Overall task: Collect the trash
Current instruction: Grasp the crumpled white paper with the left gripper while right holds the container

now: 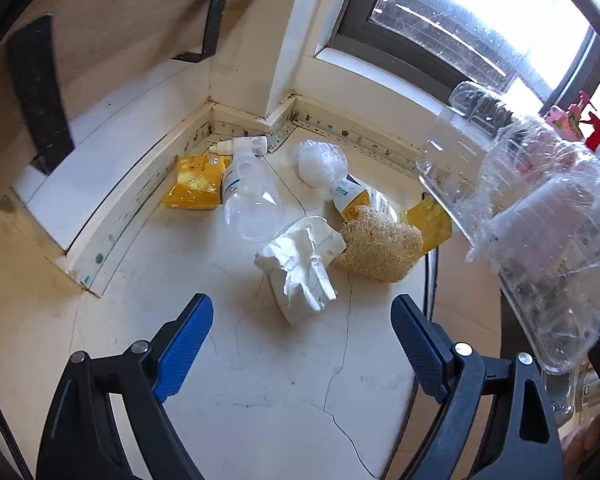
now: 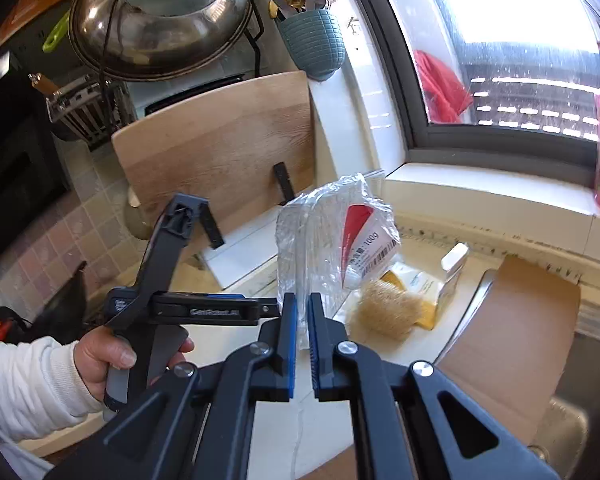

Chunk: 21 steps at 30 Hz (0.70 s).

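Clear plastic packaging was clamped in the right tool, lifted off the tabletop — one piece of trash in hand, plenty left.

Left tool was spread wide with nothing in it, hovering near the crumpled white tissue, which looked like the obvious next grab: drop straight down and pinch it. The rest of the pile sat behind it: empty spray bottle, yellow wrapper, straw-like scrubber, bubble wrap wad. Open tabletop in front gave decent room, but the wall trim boxed the left and back, and the sink edge with the cardboard sheet sat close on the right. Couldn't spot a bin anywhere.
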Available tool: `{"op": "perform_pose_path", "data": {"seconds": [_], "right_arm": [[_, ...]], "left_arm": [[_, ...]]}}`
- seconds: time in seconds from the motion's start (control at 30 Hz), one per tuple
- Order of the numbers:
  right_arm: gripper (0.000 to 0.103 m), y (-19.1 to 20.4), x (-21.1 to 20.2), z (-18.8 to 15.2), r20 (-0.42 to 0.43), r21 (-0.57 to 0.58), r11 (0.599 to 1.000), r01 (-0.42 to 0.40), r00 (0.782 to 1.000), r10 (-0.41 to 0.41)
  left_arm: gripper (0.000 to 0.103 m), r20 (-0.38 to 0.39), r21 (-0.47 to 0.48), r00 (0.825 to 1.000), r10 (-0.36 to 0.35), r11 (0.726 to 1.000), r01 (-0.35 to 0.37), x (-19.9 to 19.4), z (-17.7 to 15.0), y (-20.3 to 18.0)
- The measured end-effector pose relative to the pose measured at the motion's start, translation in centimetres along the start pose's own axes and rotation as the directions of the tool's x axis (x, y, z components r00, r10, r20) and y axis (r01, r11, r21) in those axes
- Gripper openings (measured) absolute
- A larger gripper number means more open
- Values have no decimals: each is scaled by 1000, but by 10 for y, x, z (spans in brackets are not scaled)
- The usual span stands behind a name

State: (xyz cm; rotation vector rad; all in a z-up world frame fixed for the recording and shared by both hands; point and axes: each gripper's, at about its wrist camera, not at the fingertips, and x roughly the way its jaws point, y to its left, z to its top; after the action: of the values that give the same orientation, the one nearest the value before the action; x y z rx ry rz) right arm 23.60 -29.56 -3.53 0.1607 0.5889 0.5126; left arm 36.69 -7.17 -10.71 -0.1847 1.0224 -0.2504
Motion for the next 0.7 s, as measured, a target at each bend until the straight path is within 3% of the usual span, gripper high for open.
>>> {"op": "perform_pose_path", "data": {"seconds": [0.1,0.2,0.4,0.6,0.7], "right_arm": [[5,-8,17,-2,-1,-46,996,79,997,-79],[5,-19,39,-4,-20,-38,992,118,993,-119],[5,-36,70,-10,-32,-48,982,185,982,-187],[5,-40,80,-14,-31,-55,978,201,979,-203],[5,-40,80,-13,-26,-60,978,201,979,-203]], "left_arm": [[89,-20,22,999,30,999,-30,24,8,-7],[88,-37,38,997,74,997,-72,43,16,-10],[84,-61,6,994,94,996,-94,66,26,1],[71,-109,-56,992,64,996,-70,89,25,14],[56,-126,-69,991,44,996,-53,97,22,17]]}}
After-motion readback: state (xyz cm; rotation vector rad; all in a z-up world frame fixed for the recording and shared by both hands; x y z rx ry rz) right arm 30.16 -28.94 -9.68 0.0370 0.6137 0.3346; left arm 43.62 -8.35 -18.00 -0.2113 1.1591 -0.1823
